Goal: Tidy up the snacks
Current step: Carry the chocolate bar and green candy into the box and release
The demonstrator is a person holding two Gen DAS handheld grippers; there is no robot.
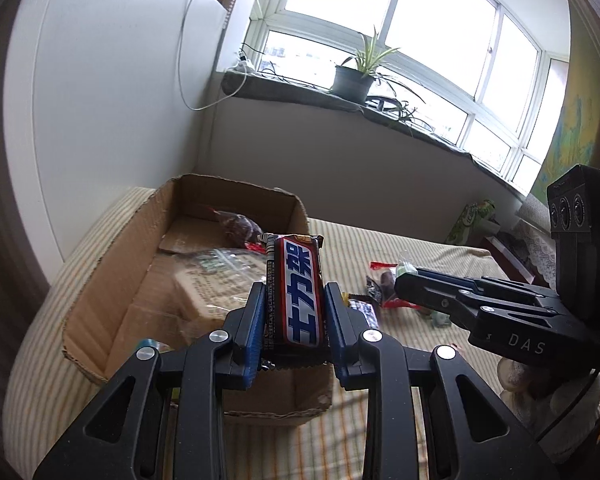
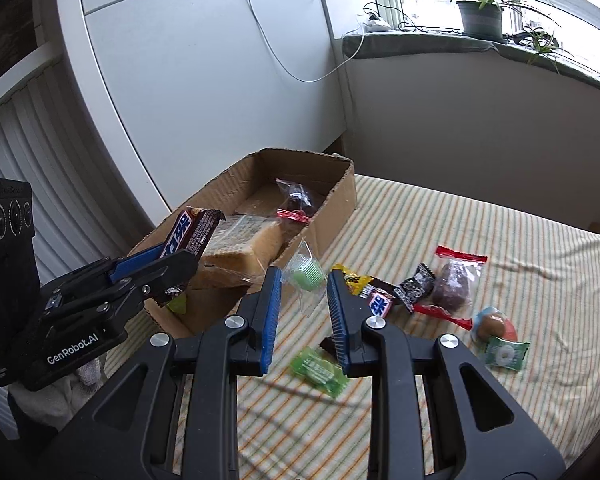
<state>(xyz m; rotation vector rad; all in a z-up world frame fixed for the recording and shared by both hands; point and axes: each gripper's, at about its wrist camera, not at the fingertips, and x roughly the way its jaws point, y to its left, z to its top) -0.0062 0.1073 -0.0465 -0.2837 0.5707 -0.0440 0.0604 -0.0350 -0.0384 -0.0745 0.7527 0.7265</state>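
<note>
Left tool [image 1: 294, 312] is clenched on a chocolate bar [image 1: 300, 292], pads pressing its long sides, so the bar stands up mid-frame in my left wrist view, over the near end of the cardboard box [image 1: 112, 280]. My right tool [image 2: 300, 312] grips a clear packet with a green jelly cup [image 2: 306, 276]; the thin film is pinched between the blue pads and the cup hangs at the fingertips, in the centre of the right wrist view, over the striped bed cover [image 2: 500, 240] just beside the box wall.

Already inside the box I see a wrapped bread slice [image 2: 240, 248] and a dark candy packet [image 2: 296, 200]. More snacks lie loose on the cover at centre right: a second small bar [image 2: 380, 304], a black sachet [image 2: 416, 284], a brown sweet in a red-edged bag [image 2: 456, 284] and a green mint [image 2: 504, 354].

My worries: the jelly packet is held by film alone, so a quick swing could let it slide out short of the box. Both tools sit close together near the same end, so I judge they could knock each other if I release at once. The bar could catch the ragged box rim if I lower it tilted.
</note>
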